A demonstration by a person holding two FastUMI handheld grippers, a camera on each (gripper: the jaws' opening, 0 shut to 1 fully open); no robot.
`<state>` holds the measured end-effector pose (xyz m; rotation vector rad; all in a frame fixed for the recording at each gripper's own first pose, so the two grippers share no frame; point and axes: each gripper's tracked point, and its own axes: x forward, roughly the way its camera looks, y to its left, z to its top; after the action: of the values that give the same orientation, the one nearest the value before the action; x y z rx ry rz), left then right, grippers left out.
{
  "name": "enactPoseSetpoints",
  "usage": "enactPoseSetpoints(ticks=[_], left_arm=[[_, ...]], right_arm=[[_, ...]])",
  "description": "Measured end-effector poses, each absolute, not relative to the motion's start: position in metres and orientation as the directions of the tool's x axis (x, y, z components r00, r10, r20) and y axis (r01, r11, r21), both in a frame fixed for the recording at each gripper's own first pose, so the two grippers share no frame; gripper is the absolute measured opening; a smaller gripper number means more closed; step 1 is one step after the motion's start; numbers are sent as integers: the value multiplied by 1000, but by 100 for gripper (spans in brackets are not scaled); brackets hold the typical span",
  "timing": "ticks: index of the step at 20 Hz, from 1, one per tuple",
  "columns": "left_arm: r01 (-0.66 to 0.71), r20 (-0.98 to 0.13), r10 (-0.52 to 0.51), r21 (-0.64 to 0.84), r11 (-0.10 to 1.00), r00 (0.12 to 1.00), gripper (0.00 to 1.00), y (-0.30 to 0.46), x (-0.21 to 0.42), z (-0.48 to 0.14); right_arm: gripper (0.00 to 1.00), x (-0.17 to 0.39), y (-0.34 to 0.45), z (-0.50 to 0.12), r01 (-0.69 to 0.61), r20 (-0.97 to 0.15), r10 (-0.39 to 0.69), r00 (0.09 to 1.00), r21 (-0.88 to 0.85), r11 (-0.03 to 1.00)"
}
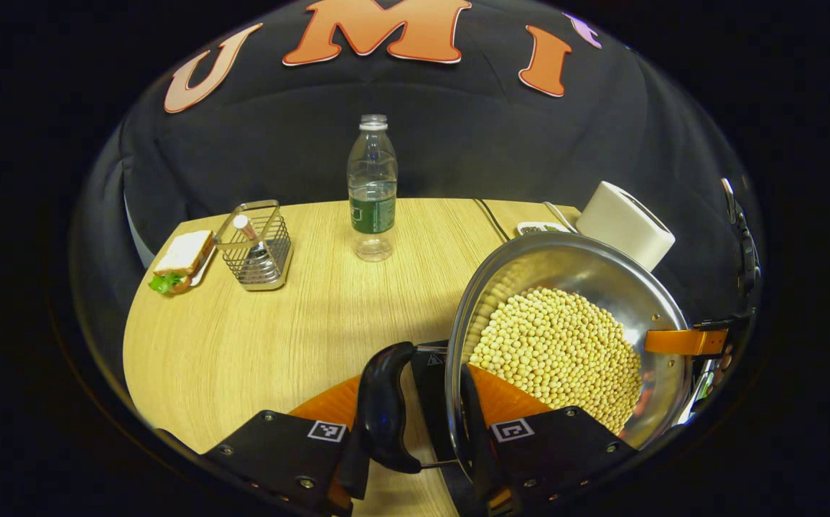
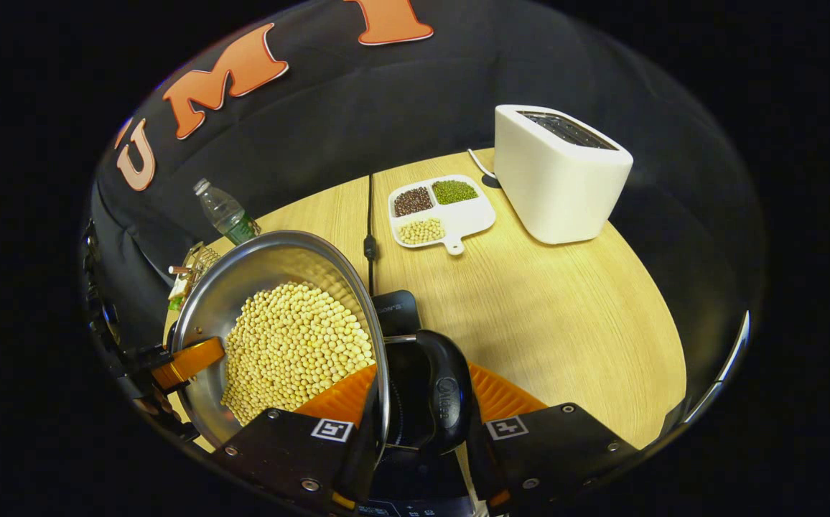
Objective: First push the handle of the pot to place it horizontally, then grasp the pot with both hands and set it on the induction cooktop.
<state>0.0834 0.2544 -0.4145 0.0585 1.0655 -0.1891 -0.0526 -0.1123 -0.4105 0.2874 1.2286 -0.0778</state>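
A steel pot (image 1: 602, 273) full of yellow soybeans (image 1: 558, 345) is held between both grippers. My left gripper (image 1: 415, 420) is shut across the pot's wall and black side handle (image 1: 383, 402), one finger inside the rim and one outside the handle. My right gripper (image 2: 422, 427) is shut the same way on the opposite black handle (image 2: 447, 395) of the pot (image 2: 243, 280). Each gripper shows at the far rim in the other's view: right gripper (image 1: 684, 342), left gripper (image 2: 189, 362). The black induction cooktop (image 2: 395, 307) lies right under the pot; contact cannot be told.
On the wooden table (image 2: 566, 309) stand a white toaster (image 2: 558, 172), a divided white dish of beans (image 2: 440, 208), a water bottle (image 1: 372, 187), a wire basket (image 1: 257, 248) and a sandwich on a plate (image 1: 182, 258). A black cable (image 2: 370, 237) runs back from the cooktop.
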Motion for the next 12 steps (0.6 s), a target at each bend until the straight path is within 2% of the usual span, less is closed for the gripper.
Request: enactPoseSetpoints(ticks=[1, 5, 7, 8, 9, 11, 12], left_arm=[[182, -878, -125, -44, 982, 462, 62, 256, 86, -408], [174, -885, -122, -47, 984, 449, 58, 266, 104, -382], [174, -888, -125, -51, 983, 443, 62, 270, 112, -372], [180, -889, -125, -49, 982, 442, 58, 271, 116, -366], [186, -895, -119, -41, 982, 429, 58, 271, 105, -372], [207, -902, -106, -19, 978, 418, 69, 264, 97, -378], [213, -901, -99, -8, 977, 423, 70, 263, 98, -375]], right_arm=[[53, -51, -113, -418, 215, -940, 96, 329, 173, 961], [53, -44, -109, -426, 213, -941, 102, 321, 177, 961], [53, -47, -107, -431, 218, -944, 107, 314, 181, 959], [49, -49, -110, -431, 227, -943, 110, 314, 187, 956], [55, -50, -113, -433, 226, -943, 106, 315, 183, 957], [59, -49, -115, -432, 212, -939, 67, 337, 146, 966], [64, -44, -116, -429, 202, -933, 42, 357, 121, 972]])
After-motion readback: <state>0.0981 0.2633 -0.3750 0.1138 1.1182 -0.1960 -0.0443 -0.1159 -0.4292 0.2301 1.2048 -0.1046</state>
